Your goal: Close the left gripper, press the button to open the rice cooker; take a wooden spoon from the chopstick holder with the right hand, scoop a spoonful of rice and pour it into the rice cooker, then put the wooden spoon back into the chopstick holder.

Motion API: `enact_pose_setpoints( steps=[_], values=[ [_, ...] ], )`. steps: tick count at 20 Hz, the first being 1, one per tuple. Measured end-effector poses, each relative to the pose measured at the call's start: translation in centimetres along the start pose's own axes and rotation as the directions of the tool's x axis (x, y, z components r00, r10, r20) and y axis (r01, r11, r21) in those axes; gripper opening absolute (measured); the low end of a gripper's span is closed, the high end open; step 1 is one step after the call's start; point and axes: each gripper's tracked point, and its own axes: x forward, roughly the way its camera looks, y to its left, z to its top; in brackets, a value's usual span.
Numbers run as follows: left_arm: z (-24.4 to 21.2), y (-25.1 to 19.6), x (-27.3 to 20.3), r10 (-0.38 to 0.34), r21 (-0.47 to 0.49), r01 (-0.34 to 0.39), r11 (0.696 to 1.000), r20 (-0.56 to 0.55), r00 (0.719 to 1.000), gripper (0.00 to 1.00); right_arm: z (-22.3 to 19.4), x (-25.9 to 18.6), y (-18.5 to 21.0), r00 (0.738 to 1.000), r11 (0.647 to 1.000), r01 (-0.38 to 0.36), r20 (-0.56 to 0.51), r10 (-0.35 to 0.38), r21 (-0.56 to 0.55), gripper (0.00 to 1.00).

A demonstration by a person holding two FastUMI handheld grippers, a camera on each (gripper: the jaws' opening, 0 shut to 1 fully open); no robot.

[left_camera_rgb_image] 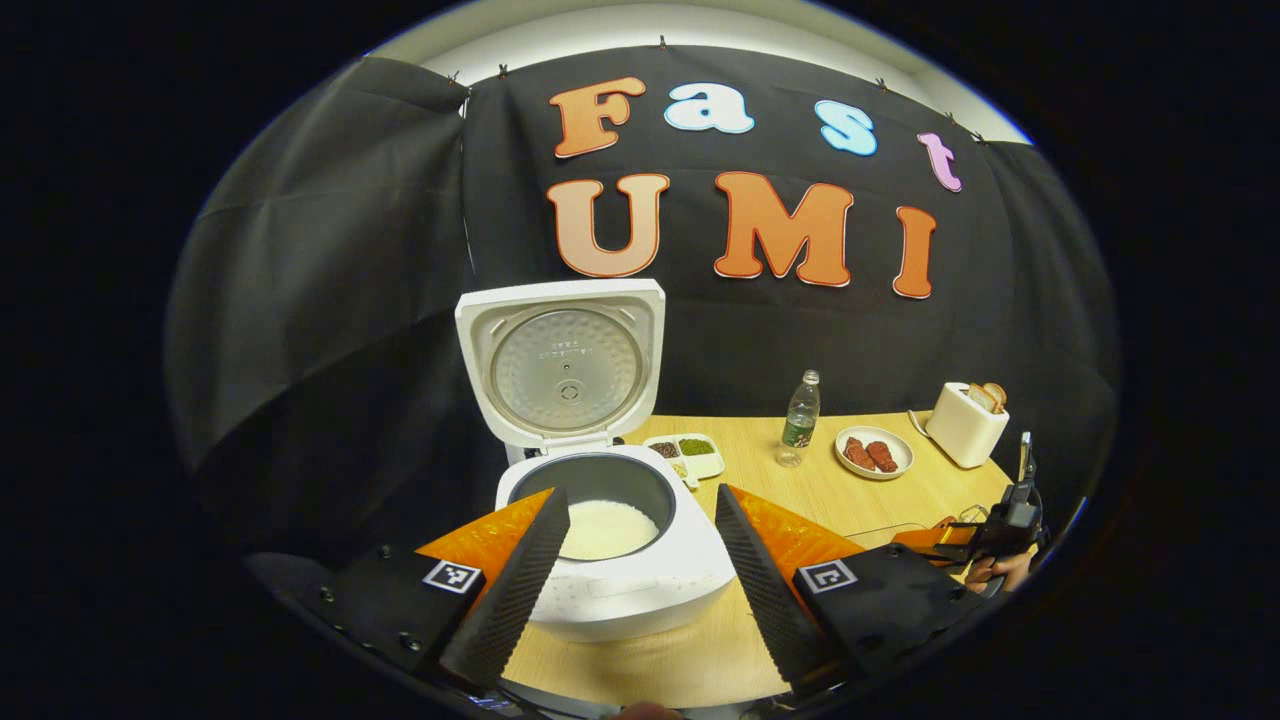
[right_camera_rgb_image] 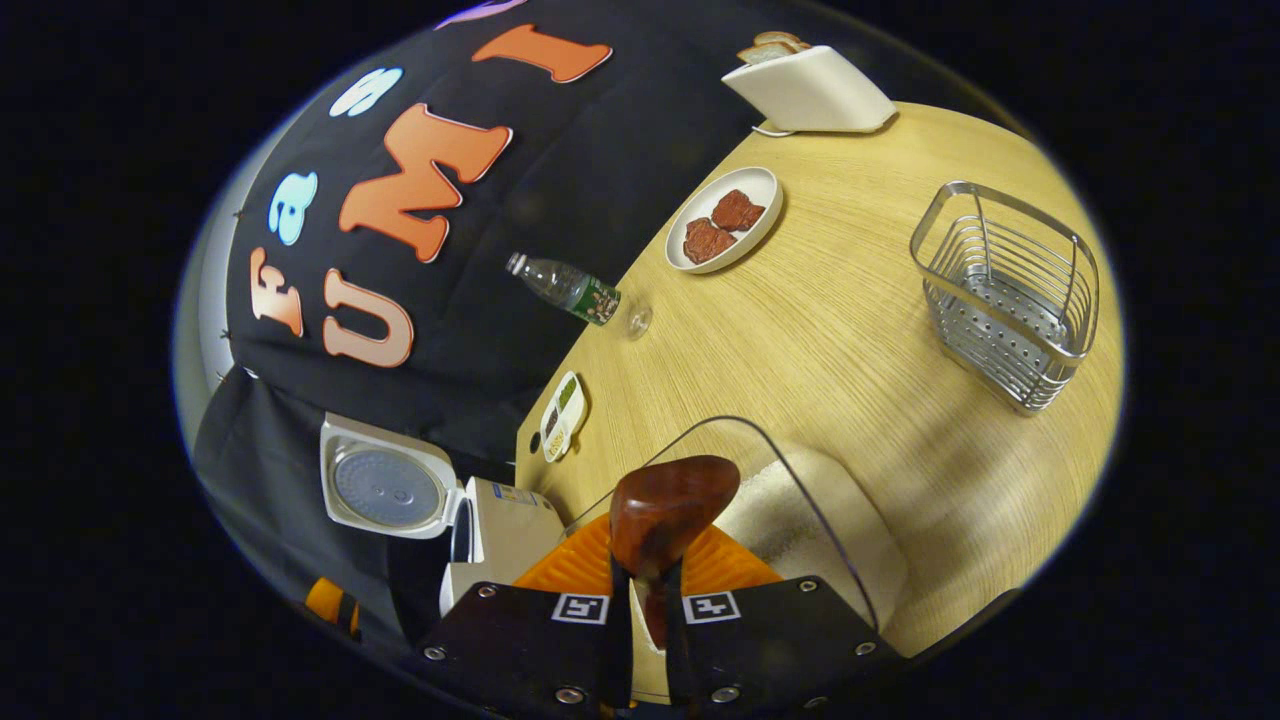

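We see the rice cooker (left_camera_rgb_image: 610, 540) standing open at the left end of the table (left_camera_rgb_image: 860, 490) in the left gripper view, its lid (left_camera_rgb_image: 563, 362) upright and white rice lying in the dark inner pot; the left gripper (left_camera_rgb_image: 640, 540) sits in front of it with its jaws wide apart, one finger at each side of the cooker's front, holding nothing. In the right gripper view the wooden spoon (right_camera_rgb_image: 672, 520) rises between the fingers of the right gripper (right_camera_rgb_image: 648, 600), which are together and clamped on its handle; its bowl sits above a clear container of rice (right_camera_rgb_image: 800, 500) just beyond the gripper. At 2 o'clock from the spoon stands the wire chopstick holder (right_camera_rgb_image: 1005, 295), well apart; at 12 o'clock we find a plate (right_camera_rgb_image: 722, 232) with two reddish-brown pieces, and beyond it a white toaster (right_camera_rgb_image: 810, 92) with bread in its slots at the far edge. A plastic bottle (right_camera_rgb_image: 565, 288) stands near the back edge at 11 o'clock, and a small divided dish (right_camera_rgb_image: 563, 415) lies nearer the cooker. The surface is pale wood grain; black cloth hangs behind and to the left as the booth's wall, with a light wall above it. In the left gripper view a hand (left_camera_rgb_image: 1000, 570) holds the right gripper at 3 o'clock.
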Motion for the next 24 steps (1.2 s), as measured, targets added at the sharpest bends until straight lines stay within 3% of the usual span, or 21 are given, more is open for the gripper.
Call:
enact_pose_setpoints(
  steps=[7,11,14,16,21,24],
  values=[
    [0.8,-2.6,0.5,-0.006,0.039,0.004,0.999,0.046,0.999,0.99,4.8,-1.8,2.5,0.993,0.977,-0.115,0.056,0.107,0.178,0.12],
    [1.0,-2.8,0.6,-0.004,0.047,0.001,0.999,0.07,0.998,1.0,6.1,-2.1,5.1,0.98,0.929,-0.199,0.064,0.188,0.313,0.13],
    [1.2,-1.0,0.5,0.04,0.044,-0.044,0.998,0.087,0.995,1.0,6.1,-1.2,6.6,0.976,0.898,-0.212,0.044,0.212,0.384,0.12],
    [1.4,0.5,0.1,0.088,0.078,-0.097,0.992,0.113,0.99,1.0,5.8,-0.2,7.7,0.976,0.895,-0.211,0.034,0.216,0.392,0.13],
    [1.3,2.3,-0.9,0.115,0.092,-0.13,0.987,0.15,0.982,1.0,4.2,1.7,13.3,0.958,0.868,-0.258,-0.007,0.288,0.425,0.12],
    [0.6,3.1,-1.1,0.117,0.065,-0.127,0.99,0.14,0.983,1.0,2.6,3.1,17.0,0.952,0.893,-0.269,-0.039,0.303,0.362,0.12]
  ],
)
